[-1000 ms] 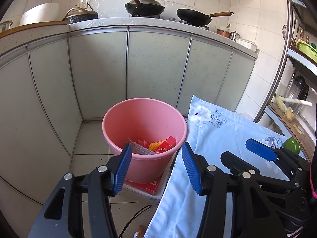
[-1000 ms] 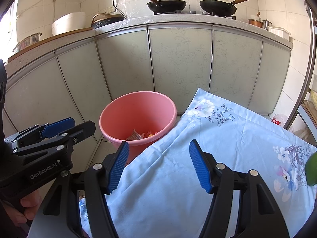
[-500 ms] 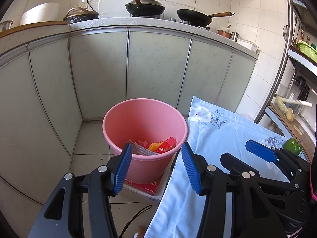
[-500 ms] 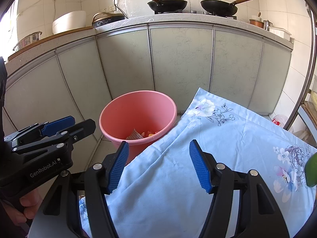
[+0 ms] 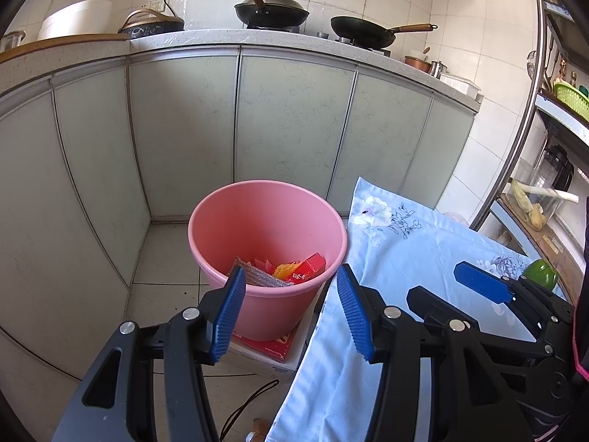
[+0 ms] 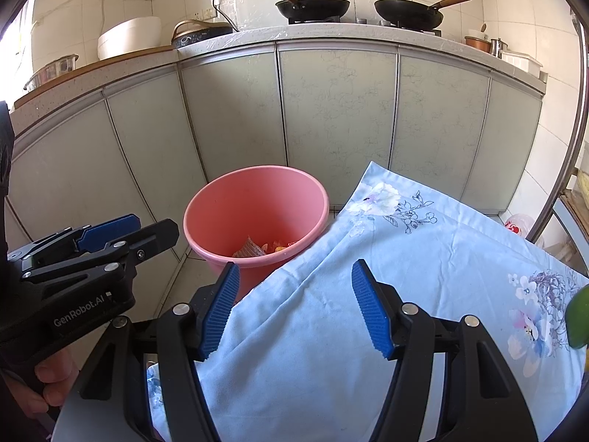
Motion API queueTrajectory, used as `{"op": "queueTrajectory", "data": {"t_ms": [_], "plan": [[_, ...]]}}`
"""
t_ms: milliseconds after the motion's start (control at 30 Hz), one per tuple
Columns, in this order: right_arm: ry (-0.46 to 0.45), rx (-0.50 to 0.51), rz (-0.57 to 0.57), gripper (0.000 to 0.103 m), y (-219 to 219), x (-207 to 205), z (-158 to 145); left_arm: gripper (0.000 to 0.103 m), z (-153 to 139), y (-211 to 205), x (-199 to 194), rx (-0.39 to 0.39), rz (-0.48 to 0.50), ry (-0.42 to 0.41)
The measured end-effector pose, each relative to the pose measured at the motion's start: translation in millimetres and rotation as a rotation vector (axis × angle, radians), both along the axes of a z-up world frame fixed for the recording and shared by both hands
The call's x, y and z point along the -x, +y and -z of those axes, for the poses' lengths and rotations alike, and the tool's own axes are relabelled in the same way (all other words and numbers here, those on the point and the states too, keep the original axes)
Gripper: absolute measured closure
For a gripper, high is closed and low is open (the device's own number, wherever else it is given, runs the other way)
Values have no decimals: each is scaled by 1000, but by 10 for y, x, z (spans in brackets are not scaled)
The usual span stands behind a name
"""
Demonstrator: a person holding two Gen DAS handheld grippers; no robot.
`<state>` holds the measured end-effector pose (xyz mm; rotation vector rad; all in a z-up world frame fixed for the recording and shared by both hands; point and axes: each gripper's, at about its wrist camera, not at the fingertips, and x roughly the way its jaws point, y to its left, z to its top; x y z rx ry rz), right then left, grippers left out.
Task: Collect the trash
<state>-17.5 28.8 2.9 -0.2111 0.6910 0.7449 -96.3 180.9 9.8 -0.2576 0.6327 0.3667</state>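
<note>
A pink bucket [image 5: 267,221] stands on the floor beside the table and holds red and orange wrappers [image 5: 291,270] and a silvery wrapper [image 5: 254,276]. It also shows in the right wrist view [image 6: 254,202], with the wrappers [image 6: 270,246] inside. My left gripper [image 5: 291,305] is open and empty, just in front of the bucket's near rim. My right gripper [image 6: 294,302] is open and empty above the light blue flowered tablecloth [image 6: 405,258]. A green object [image 5: 541,274] lies at the cloth's right edge, partly hidden.
Grey-green cabinet doors [image 5: 287,129] curve behind the bucket, under a counter with two black pans [image 5: 272,11]. A red-topped box [image 5: 272,346] sits under the bucket. A metal shelf rack [image 5: 515,147] stands at the right. A black cord [image 5: 250,401] lies on the tiled floor.
</note>
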Motion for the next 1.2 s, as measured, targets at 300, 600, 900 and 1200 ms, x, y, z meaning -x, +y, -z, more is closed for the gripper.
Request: {"op": "queueTrajectory", "data": {"t_ms": [300, 600, 900, 1200], "plan": [[2, 6, -3, 39, -7, -19, 19, 52, 41, 8, -22, 15, 2, 3], [-8, 15, 15, 39, -19, -29, 28, 52, 82, -12, -59, 13, 1, 12], [-2, 19, 43, 39, -54, -68, 40, 52, 101, -23, -81, 10, 7, 17], [4, 21, 48, 39, -72, -98, 67, 52, 144, -22, -125, 29, 13, 27]]}}
